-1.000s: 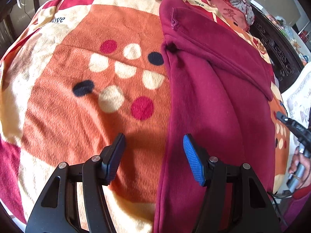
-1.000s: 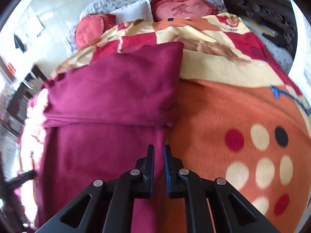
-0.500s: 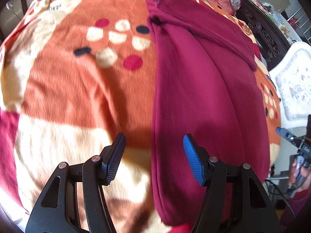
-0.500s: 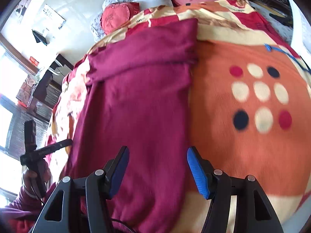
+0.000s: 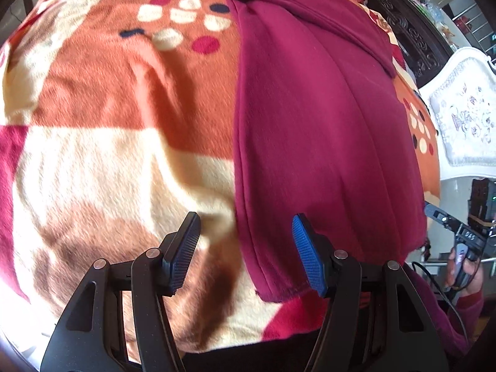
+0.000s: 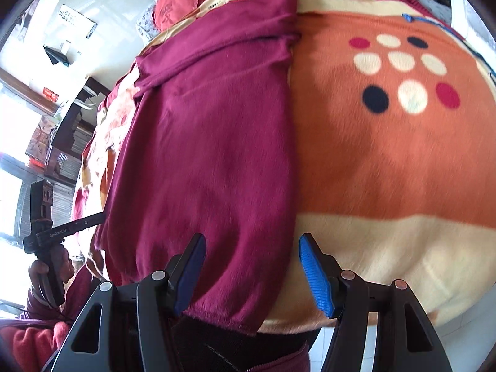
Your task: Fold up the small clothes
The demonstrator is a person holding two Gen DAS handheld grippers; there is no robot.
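Bedroom, patterned fleece blanket (image 5: pixel 108 161): maroon garment (image 5: pixel 316 130) laid lengthwise, far end already folded over
Left gripper (image 5: pixel 245 248) and right gripper (image 6: pixel 251 266), jaws wide, empty, straddling near hem corners; judgement: pinch both corners evenly, lift together toward far fold

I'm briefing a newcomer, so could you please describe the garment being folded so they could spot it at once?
Start at the orange, cream and red fleece blanket covering the bed. On it lies a long, plain maroon knit garment, its far end folded over; it alone carries no pattern.
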